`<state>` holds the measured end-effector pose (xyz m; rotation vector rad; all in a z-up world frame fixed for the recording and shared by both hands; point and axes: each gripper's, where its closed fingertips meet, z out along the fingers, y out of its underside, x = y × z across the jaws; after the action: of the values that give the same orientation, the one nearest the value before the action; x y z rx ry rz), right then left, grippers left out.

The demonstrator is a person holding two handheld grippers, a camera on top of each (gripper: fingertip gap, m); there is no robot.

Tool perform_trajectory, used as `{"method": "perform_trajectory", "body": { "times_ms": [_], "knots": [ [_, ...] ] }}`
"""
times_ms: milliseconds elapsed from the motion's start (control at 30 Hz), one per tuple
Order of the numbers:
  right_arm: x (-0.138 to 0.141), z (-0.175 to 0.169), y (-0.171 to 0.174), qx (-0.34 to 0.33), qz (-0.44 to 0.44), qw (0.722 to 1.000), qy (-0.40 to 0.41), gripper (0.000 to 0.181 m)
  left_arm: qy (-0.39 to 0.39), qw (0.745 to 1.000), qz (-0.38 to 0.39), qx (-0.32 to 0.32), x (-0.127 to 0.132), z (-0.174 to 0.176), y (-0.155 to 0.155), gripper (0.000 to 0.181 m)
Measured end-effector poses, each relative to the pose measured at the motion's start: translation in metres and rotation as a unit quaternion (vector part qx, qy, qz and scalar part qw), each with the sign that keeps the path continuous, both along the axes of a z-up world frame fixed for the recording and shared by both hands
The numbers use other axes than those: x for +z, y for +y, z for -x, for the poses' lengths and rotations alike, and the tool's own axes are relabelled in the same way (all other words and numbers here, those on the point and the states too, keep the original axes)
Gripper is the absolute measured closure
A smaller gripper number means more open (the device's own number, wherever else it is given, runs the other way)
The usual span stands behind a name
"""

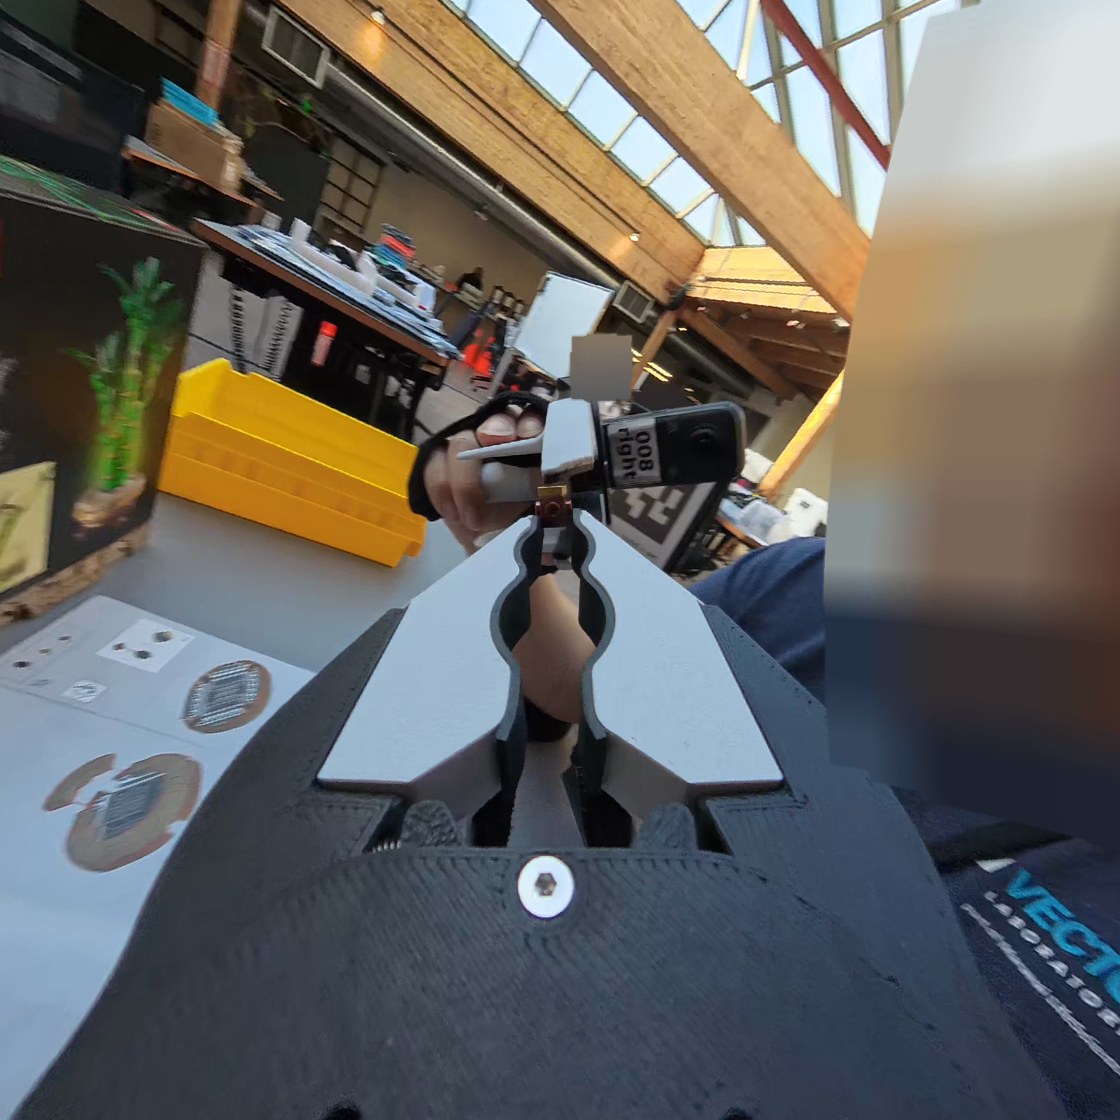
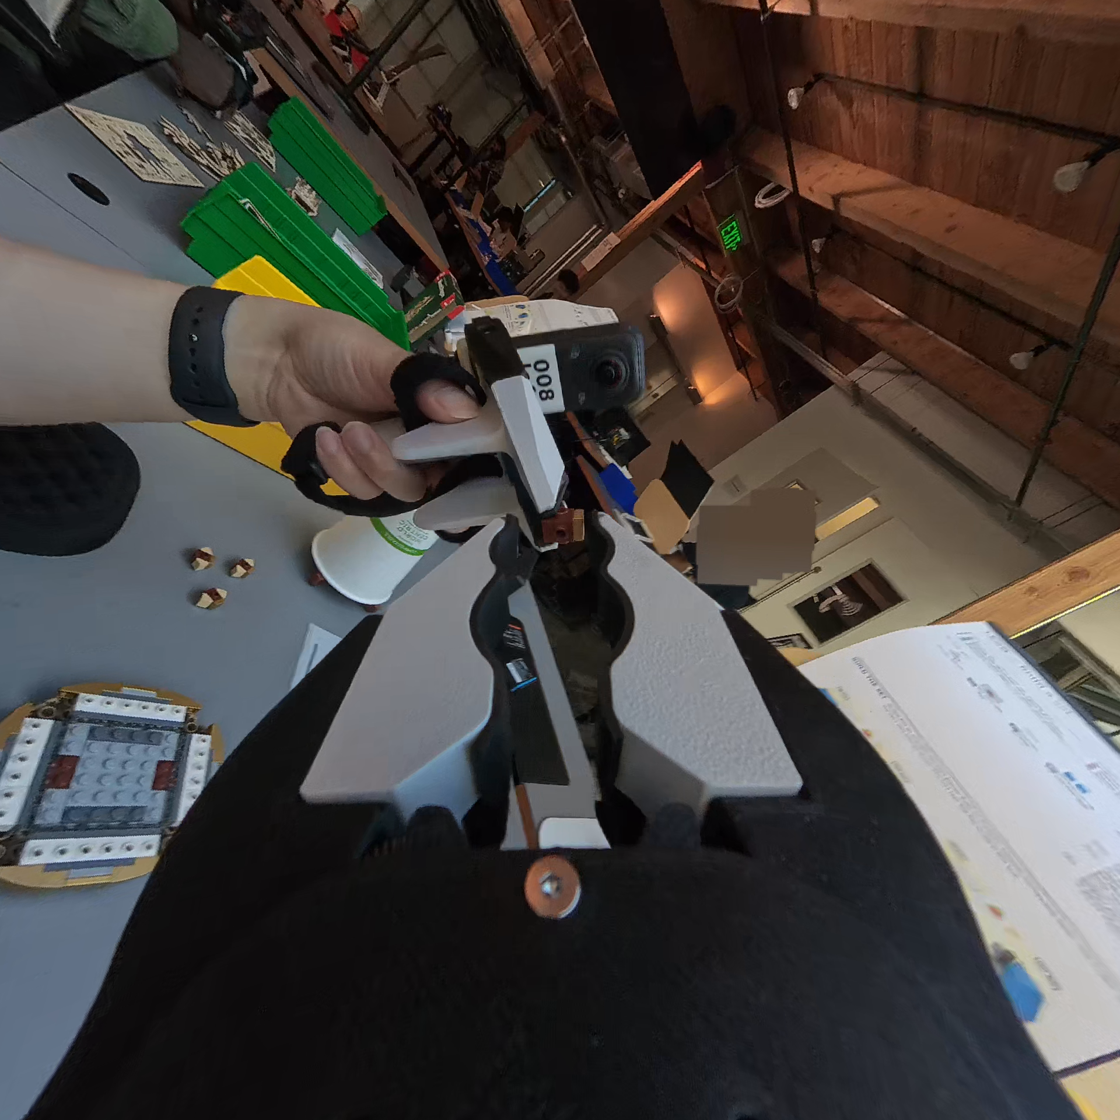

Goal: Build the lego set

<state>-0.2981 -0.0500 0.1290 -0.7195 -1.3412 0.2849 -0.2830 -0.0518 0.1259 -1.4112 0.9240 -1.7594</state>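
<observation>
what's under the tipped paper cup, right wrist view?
The paper cup lies mouth-down on the grey table. Two small brown pieces poke out at its rim; anything else beneath is covered.

Left view bright: daylight through skylight (image 1: 697, 91). Right view dimmer, warm lamps (image 2: 1073, 173). Strong wide-angle bending at edges; peripheral motion blur.

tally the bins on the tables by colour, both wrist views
Yellow bins: 1, the yellow bin, whose corner also shows in the right wrist view
Green bins: 2, the nearer green bin and the farther green bin
Total: 3
</observation>
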Motion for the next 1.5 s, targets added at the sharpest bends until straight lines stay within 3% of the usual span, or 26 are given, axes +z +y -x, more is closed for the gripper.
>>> {"method": "perform_trajectory", "body": {
  "times_ms": [100, 233, 333, 567, 767, 967, 1500],
  "knots": [
    [0.008, -0.011, 0.002, 0.065, 0.16, 0.985, 0.03, 0.152, 0.05, 0.992, -0.073, 0.09, -0.004, 0.005, 0.014, 0.175],
    [0.019, -0.019, 0.015, 0.14, 0.409, 0.897, 0.089, 0.152, 0.088, 0.975, -0.138, 0.15, -0.001, 0.009, 0.016, 0.175],
    [0.02, -0.016, 0.013, 0.183, 0.47, 0.857, 0.102, 0.165, 0.109, 0.964, -0.17, 0.173, -0.001, 0.007, 0.014, 0.175],
    [0.01, -0.007, 0.02, 0.151, 0.488, 0.855, 0.095, 0.163, 0.114, 0.963, -0.176, 0.168, -0.003, 0.0, 0.012, 0.175],
    [0.007, -0.006, 0.016, 0.172, 0.507, 0.84, 0.087, 0.174, 0.118, 0.961, -0.182, 0.169, -0.003, -0.001, 0.011, 0.176],
    [0.006, -0.007, 0.016, 0.187, 0.518, 0.83, 0.084, 0.175, 0.117, 0.963, -0.18, 0.165, -0.004, -0.003, 0.01, 0.176],
    [0.002, -0.012, 0.003, 0.243, 0.512, 0.822, 0.055, 0.175, 0.089, 0.985, -0.123, 0.083, -0.007, -0.009, -0.003, 0.176]
  ]
}}
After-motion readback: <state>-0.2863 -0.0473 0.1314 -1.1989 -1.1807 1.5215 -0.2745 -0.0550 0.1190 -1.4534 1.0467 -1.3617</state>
